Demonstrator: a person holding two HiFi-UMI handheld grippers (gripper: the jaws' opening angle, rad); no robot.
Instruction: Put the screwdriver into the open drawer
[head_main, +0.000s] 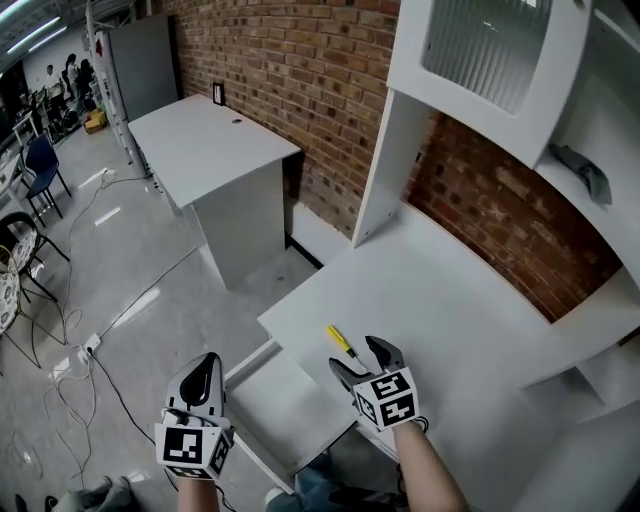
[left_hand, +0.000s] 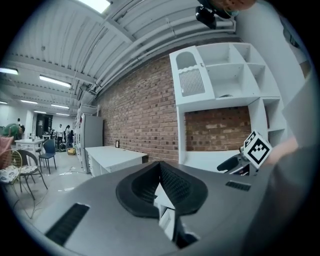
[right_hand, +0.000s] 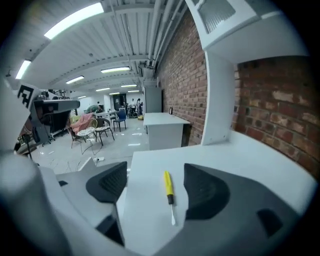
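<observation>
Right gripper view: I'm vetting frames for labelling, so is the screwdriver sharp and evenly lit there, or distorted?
Right gripper view: the screwdriver is sharp, evenly lit, no glare; fisheye bows the brick wall and blacks the corners. Head view: it is small but clear, with milder bowing.

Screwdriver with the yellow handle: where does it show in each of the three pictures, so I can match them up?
Head view: the screwdriver lies on the white tabletop, lower middle, at the right hand-held gripper's tips.
Left gripper view: not in it.
Right gripper view: lower middle, between the open jaws, untouched.
Shared landmark: the brick wall.
</observation>
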